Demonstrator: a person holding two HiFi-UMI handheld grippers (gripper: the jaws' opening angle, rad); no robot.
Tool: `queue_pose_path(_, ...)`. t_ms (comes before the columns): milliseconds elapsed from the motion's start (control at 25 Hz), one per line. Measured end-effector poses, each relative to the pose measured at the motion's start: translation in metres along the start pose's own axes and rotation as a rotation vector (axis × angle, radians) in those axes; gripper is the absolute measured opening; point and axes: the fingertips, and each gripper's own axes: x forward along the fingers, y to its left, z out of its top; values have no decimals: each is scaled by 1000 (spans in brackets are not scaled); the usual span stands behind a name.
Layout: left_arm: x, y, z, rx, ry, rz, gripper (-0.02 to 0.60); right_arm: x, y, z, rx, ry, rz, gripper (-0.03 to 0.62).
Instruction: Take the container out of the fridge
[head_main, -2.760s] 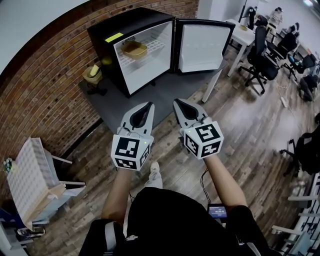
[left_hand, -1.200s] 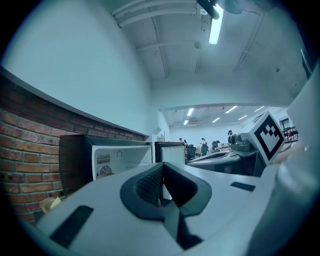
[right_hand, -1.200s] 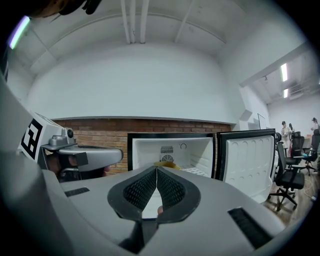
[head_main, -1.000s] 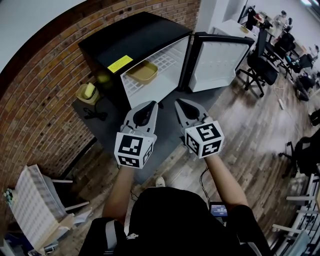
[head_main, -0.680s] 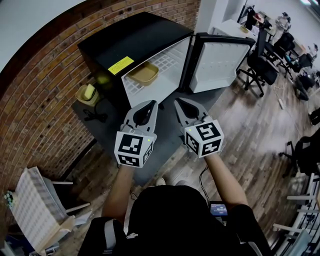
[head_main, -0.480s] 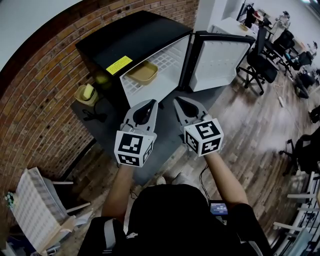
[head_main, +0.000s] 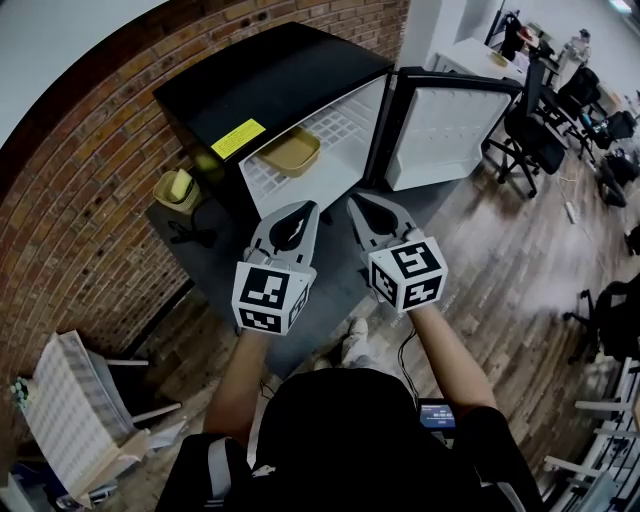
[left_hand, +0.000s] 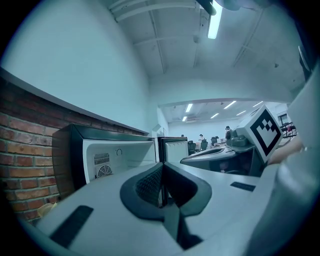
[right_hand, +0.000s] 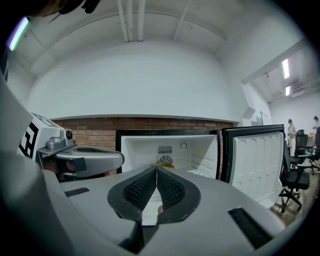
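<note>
The fridge (head_main: 270, 80) door (head_main: 450, 130) is already open, but the yellow container (head_main: 290, 152) sits untouched on its shelf (head_main: 335, 125), far from the left gripper (head_main: 298, 212) and right gripper (head_main: 362, 208), whose jaws are squeezed together holding nothing.

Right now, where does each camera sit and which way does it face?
Head view: on the person's head, looking steeply down at the open black mini fridge and tan shallow container; left claw, right claw, forearms show.
Left gripper view: on the left claw, along its shut jaws toward the fridge; right claw at right.
Right gripper view: on the right claw, into the fridge; left claw at left.
Shared: all see the fridge.
</note>
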Motion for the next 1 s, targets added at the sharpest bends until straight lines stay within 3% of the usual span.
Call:
queue_pose_path(800,86,31,-16,-12,55,90,15,64,-70,-6,19,24,96,41)
queue_pose_path(1000,102,40,-23,-55,77,106,15,81,-83,-12,26,37,124,41)
